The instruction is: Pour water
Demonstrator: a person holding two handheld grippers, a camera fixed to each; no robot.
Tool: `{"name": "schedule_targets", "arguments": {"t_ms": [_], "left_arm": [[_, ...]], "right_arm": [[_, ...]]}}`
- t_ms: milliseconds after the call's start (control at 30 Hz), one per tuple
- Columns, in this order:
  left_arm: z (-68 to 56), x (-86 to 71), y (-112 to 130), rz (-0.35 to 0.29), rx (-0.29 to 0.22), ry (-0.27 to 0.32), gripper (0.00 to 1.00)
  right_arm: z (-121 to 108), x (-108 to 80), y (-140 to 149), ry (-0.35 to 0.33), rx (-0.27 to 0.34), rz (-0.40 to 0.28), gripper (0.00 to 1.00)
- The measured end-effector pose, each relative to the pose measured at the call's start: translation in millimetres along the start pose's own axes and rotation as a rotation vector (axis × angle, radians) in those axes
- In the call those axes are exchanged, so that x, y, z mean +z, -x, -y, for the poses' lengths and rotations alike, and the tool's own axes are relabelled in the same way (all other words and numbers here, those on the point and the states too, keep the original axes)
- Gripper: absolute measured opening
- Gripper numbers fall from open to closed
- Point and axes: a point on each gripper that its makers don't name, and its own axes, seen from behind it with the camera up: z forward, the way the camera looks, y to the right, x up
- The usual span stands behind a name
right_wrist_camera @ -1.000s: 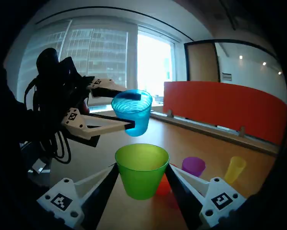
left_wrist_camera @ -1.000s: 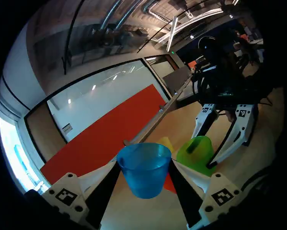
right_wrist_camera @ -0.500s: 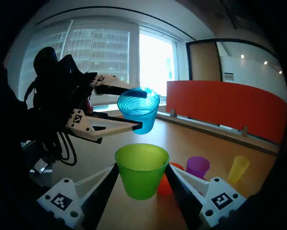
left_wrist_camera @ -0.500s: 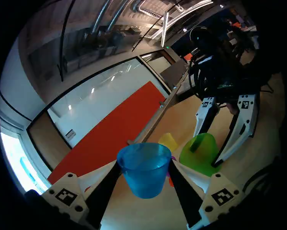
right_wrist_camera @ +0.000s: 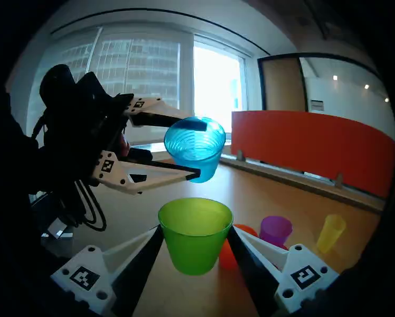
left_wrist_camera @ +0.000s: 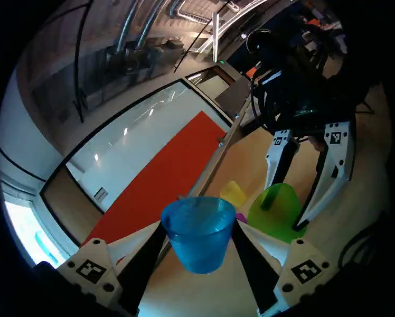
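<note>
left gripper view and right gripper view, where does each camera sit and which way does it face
Left gripper view: on the left gripper, own fingers clamping the blue cup, facing the right gripper.
Right gripper view: on the right gripper, own fingers clamping the green cup, facing the left gripper.
Shared: both cups, both grippers.

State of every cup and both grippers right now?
Blue cup: in left gripper, raised, tipped toward green cup.
Green cup: in right gripper, upright, below blue cup.
Purple cup: on table, mouth up.
Yellow cup: on table, upright.
Orange cup: on table, half hidden behind green cup.
Left gripper: jaws shut on blue cup.
Right gripper: jaws shut on green cup.
</note>
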Motion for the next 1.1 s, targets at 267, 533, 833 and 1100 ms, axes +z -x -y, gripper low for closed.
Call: {"name": "schedule_targets", "arguments": {"t_ms": [267, 533, 833, 1100], "left_arm": [[-4.9, 3.5, -3.3, -0.005, 0.041, 0.01, 0.85], [-3.7, 4.0, -6.2, -0.007, 0.076, 0.001, 0.85], [-3.1, 4.0, -9.6, -0.009, 0.109, 0.0, 0.85], [-4.4, 5.3, -13.2, -0.01, 0.135, 0.001, 0.85]], "right_arm": [[1.0, 1.2, -0.3, 0.0, -0.003, 0.0, 0.9], [0.0, 1.8, 0.6, 0.0, -0.002, -0.001, 0.9], [-0.2, 2.1, 1.4, -0.001, 0.002, -0.001, 0.9], [-0.2, 2.8, 1.8, -0.001, 0.004, -0.005, 0.9]]}}
